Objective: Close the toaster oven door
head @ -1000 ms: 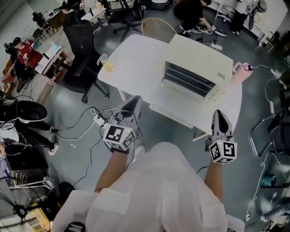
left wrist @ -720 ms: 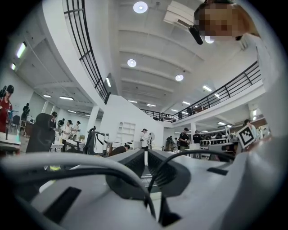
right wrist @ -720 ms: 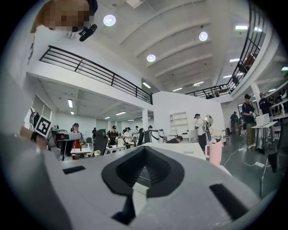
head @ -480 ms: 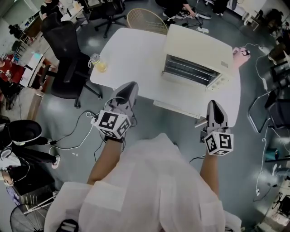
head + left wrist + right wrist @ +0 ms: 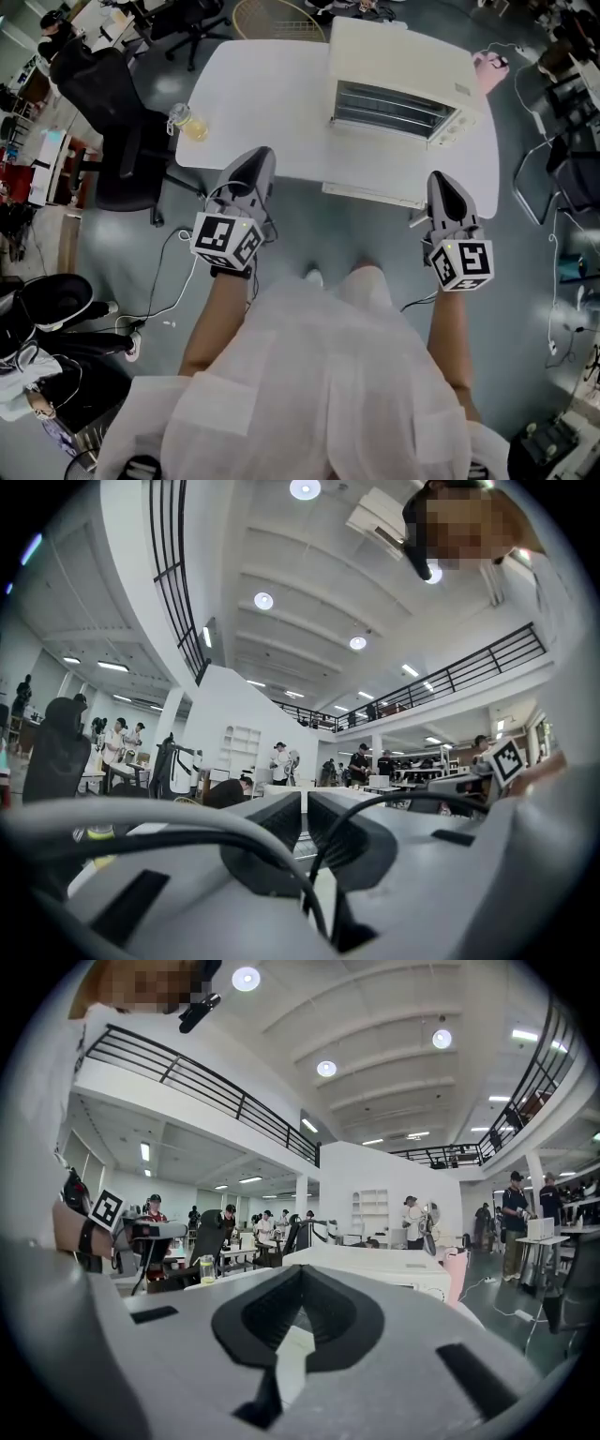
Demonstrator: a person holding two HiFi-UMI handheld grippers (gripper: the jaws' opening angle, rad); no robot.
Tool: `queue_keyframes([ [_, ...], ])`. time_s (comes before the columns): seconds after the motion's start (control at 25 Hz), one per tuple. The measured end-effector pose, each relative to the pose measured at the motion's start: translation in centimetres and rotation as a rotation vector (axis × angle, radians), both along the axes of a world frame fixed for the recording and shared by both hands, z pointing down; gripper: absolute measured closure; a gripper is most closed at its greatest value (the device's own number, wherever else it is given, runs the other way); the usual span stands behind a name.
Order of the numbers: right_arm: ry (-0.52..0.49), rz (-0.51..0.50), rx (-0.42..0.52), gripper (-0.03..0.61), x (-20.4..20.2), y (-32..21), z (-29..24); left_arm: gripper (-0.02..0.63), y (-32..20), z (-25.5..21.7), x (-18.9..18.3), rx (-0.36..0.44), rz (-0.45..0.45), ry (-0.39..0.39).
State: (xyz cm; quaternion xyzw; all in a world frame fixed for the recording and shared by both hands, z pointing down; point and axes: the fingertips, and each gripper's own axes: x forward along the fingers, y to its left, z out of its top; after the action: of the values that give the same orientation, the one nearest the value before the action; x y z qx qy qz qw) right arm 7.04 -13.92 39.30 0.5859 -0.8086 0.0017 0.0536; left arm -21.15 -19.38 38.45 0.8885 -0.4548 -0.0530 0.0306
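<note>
Toaster oven [image 5: 398,89] on counter [image 5: 262,103], door [image 5: 370,194] hanging open: left tongs [image 5: 261,156] and right tongs [image 5: 441,180], both closed and empty, now nearer; closing not begun.

White bench [image 5: 272,103] carrying a small jar of yellow liquid [image 5: 188,122] near its left edge; black office chair [image 5: 108,112] just beside

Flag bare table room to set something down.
Free: the white table's wide patch between the jar at its left edge and the toaster oven. Crowded: right half, filled by the oven and its dropped door.
</note>
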Motion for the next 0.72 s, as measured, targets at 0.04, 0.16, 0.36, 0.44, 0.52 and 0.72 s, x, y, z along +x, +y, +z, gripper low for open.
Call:
queue_keyframes([
  [0.04,0.013,0.001,-0.001,0.574,-0.2,0.1,0.1,0.594,0.0,0.3,0.0,-0.003,0.008,0.000],
  [0.16,0.040,0.008,-0.009,0.574,-0.3,0.2,0.8,0.592,-0.4,1.2,0.5,-0.012,0.026,0.002],
  [0.36,0.038,0.016,-0.038,0.574,-0.3,-0.3,2.0,0.594,-1.5,1.7,0.9,-0.017,0.034,0.001],
  [0.44,0.048,0.013,-0.048,0.574,-0.1,-0.5,2.4,0.594,-1.8,1.8,1.3,-0.018,0.037,-0.001],
  [0.52,0.066,0.010,-0.053,0.574,0.1,-0.8,2.7,0.594,-2.1,2.2,1.7,-0.023,0.040,-0.002],
  [0.72,0.091,-0.006,-0.060,0.574,0.6,-1.6,3.3,0.593,-2.7,2.9,3.4,-0.031,0.056,0.004],
])
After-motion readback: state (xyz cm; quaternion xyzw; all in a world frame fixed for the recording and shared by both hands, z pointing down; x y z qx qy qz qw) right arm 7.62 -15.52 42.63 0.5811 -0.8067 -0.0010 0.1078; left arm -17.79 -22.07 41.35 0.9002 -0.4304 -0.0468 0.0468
